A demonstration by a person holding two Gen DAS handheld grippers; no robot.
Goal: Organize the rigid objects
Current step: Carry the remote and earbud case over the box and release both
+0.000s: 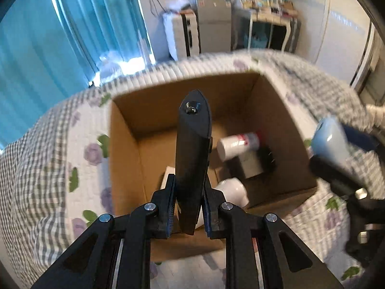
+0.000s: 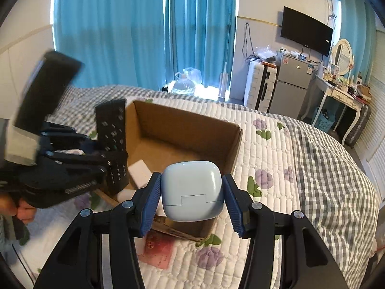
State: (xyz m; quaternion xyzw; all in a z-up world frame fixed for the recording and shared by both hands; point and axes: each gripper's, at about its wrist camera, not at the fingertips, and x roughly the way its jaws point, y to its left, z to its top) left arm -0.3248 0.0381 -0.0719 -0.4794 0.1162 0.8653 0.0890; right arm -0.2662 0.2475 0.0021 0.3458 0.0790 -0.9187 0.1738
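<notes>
A quilted floral bedspread (image 1: 79, 130) carries an open cardboard box (image 1: 125, 144) in my left wrist view, where my left gripper (image 1: 187, 213) is clamped on a black remote (image 1: 192, 154) standing upright above the box, a white canister (image 1: 238, 144) lying inside. In my right wrist view, with teal curtains (image 2: 134, 31) and a wall TV (image 2: 306, 30) behind, my right gripper (image 2: 192, 201) pinches a pale blue case (image 2: 191, 190) between both pads over the box's near edge.

Left claw (image 1: 187, 207) clamped; right claw (image 2: 192, 192) clamped, both raised.
</notes>
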